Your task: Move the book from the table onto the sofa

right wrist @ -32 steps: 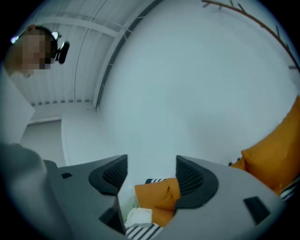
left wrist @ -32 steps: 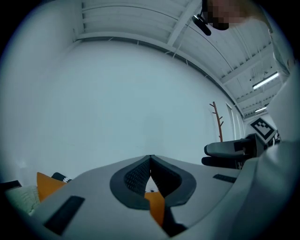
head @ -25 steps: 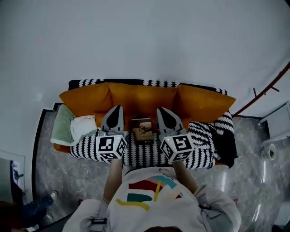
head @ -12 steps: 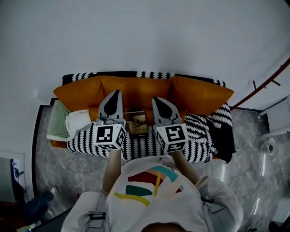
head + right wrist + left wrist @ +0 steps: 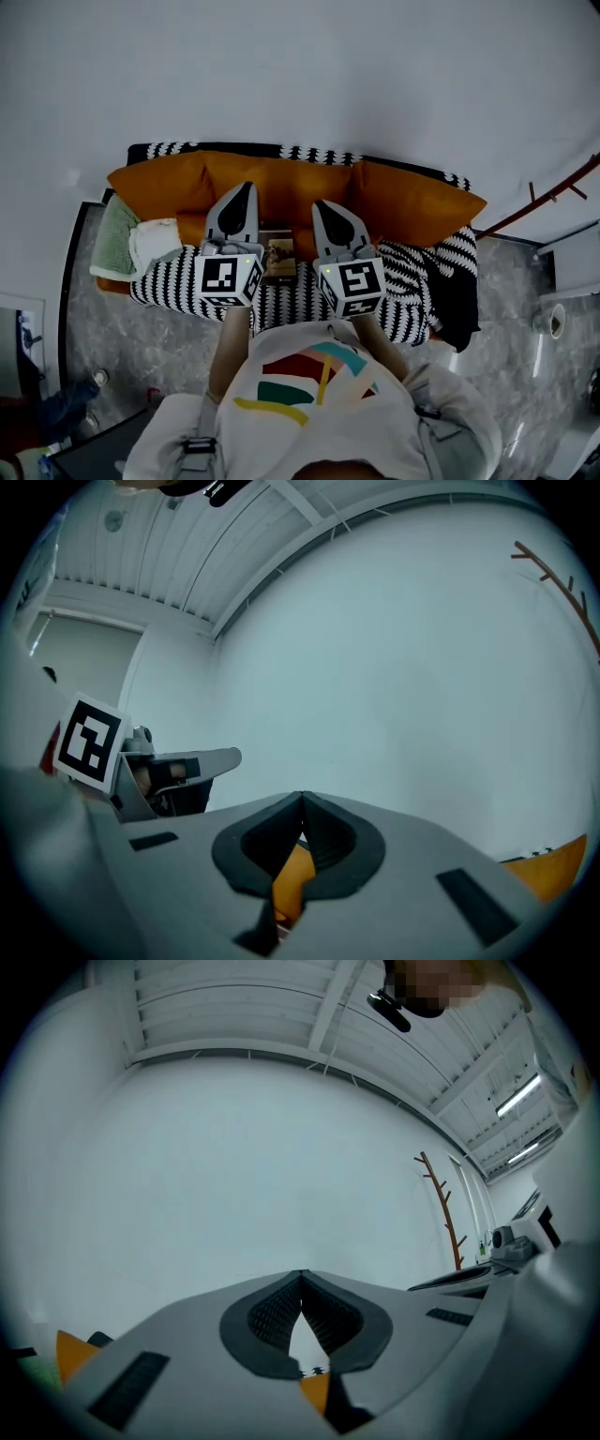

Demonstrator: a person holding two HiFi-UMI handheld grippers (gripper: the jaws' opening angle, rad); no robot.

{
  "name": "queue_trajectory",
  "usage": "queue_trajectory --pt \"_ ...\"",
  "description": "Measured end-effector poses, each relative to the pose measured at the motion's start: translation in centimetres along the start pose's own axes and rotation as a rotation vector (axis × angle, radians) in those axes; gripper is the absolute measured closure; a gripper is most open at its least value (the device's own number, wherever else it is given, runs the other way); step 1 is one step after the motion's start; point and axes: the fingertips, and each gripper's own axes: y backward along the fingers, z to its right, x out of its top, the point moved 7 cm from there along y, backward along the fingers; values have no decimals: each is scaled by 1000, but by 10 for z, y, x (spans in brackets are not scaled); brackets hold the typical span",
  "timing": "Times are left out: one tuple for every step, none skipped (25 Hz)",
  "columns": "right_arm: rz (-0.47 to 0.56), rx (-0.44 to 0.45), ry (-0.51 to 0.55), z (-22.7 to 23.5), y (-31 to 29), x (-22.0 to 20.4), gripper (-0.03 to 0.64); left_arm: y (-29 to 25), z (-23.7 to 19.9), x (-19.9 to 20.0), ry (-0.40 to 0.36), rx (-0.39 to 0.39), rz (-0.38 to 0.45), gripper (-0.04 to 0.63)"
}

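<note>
**A:** Where is the book?

**B:** The book [image 5: 280,255] lies flat on the seat of the orange sofa [image 5: 281,192], on a black-and-white zigzag throw [image 5: 300,305], between the two tools. Neither holds it.

**A:** And the jaws?

**B:** The left hand-held gripper [image 5: 247,186] has its tips pressed together with nothing between them. So does the right hand-held gripper [image 5: 319,203]. Both point level toward the white wall [image 5: 300,66].

**A:** Anything crowding the spot?

**B:** A green cushion [image 5: 112,234] and a folded white cloth [image 5: 155,246] fill the sofa's left end. A black cloth [image 5: 461,300] hangs over the right end. A brown coat stand [image 5: 548,194] is off to the right, well apart.

**A:** Any writing?

**B:** The book's cover shows a brownish picture, and any lettering on it is too small to read. The marker cubes [image 5: 228,279] carry only black-and-white square patterns.
</note>
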Motion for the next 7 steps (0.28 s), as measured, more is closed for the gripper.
queue_trajectory --pt "3 6 6 3 -2 0 604 -2 1 0 -5 7 0 589" --pt "4 10 9 6 -4 0 604 -4 2 0 -9 13 0 589" --pt "4 11 8 10 -6 -1 604 -6 2 -1 -10 18 -1 589" --pt "5 12 4 14 -8 -2 604 -7 3 -2 -11 21 -3 589" --pt "6 11 -2 17 -9 -3 604 -8 4 -4 -12 24 -6 589" --pt "7 10 -9 20 -10 -4 604 -9 5 -5 -15 26 -9 589" --pt "9 8 -16 23 -10 -6 604 -10 6 -7 -18 29 -12 589"
